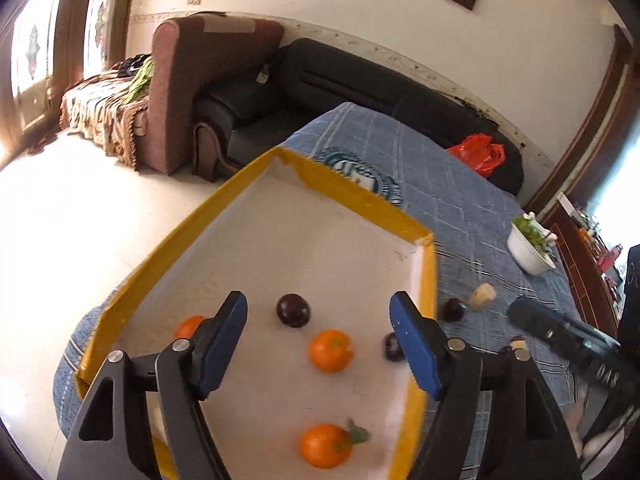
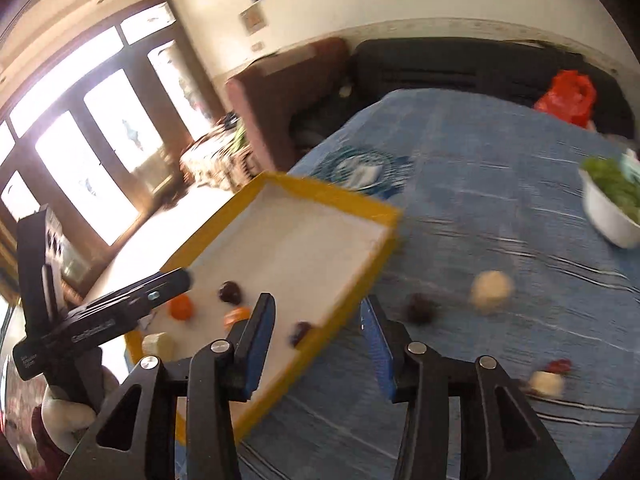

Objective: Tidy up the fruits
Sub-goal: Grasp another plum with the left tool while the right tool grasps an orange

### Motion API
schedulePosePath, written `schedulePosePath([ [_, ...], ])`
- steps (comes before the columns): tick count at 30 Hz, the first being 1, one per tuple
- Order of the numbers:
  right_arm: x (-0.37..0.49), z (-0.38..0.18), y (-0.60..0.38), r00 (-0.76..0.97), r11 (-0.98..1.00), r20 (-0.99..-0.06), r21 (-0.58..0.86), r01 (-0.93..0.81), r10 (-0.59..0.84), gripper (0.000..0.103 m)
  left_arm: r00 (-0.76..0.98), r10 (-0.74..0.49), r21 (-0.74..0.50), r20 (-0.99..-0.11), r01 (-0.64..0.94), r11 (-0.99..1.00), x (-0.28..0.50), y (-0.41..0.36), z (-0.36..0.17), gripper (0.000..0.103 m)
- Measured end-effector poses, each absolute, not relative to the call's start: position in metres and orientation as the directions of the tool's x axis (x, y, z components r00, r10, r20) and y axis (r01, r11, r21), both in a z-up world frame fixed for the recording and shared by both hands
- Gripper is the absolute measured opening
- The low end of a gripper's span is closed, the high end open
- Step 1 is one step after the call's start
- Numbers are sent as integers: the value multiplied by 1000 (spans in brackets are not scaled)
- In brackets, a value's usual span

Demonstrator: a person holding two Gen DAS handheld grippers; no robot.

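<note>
A yellow-rimmed tray [image 1: 352,190] [image 2: 332,196] with a white floor lies on the blue cloth. In it are three oranges [image 1: 331,350] and two dark plums [image 1: 293,310]. My left gripper [image 1: 318,308] hangs open above them with nothing between its pads; its fingers partly hide one orange [image 1: 188,326] and one plum [image 1: 392,347]. My right gripper [image 2: 318,306] is open and empty over the tray's right rim. On the cloth beyond it lie a plum [image 2: 419,308] and a pale round fruit [image 2: 491,286]. The right wrist view is blurred.
A white bowl of greens [image 1: 528,248] [image 2: 612,216] stands at the table's right. A red plastic bag [image 1: 480,154] lies on the black sofa [image 1: 320,76] behind. A small pale piece [image 2: 548,380] lies near the front right. The table edge drops left of the tray.
</note>
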State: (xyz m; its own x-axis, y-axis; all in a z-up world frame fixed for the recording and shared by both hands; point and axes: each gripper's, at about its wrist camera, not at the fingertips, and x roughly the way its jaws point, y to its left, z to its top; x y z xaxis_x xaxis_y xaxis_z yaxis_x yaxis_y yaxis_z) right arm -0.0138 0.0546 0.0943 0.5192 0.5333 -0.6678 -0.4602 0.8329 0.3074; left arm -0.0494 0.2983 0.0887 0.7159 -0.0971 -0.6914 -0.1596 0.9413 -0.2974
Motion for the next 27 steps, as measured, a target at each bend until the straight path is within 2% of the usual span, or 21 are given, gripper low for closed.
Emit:
schedulePosePath([
  [6, -12, 83, -61, 593, 898, -674, 350, -267, 439, 53, 691, -188, -292, -697, -35, 956, -33, 232, 87, 76],
  [13, -7, 43, -122, 572, 909, -714, 388, -156, 403, 53, 619, -263, -252, -740, 108, 962, 3, 153, 64, 76],
  [20, -13, 25, -115, 532, 887, -715, 416, -198, 454, 53, 588, -199, -140, -784, 145, 979, 32, 121, 38, 76],
  [23, -27, 22, -95, 506, 873, -711, 405, -273, 488, 53, 593, -201, -149, -780, 135, 980, 37, 124, 35, 76],
  [27, -33, 10, -59, 484, 882, -743, 325, -342, 462, 53, 584, -195, -154, -788, 119, 981, 49, 125, 26, 76],
])
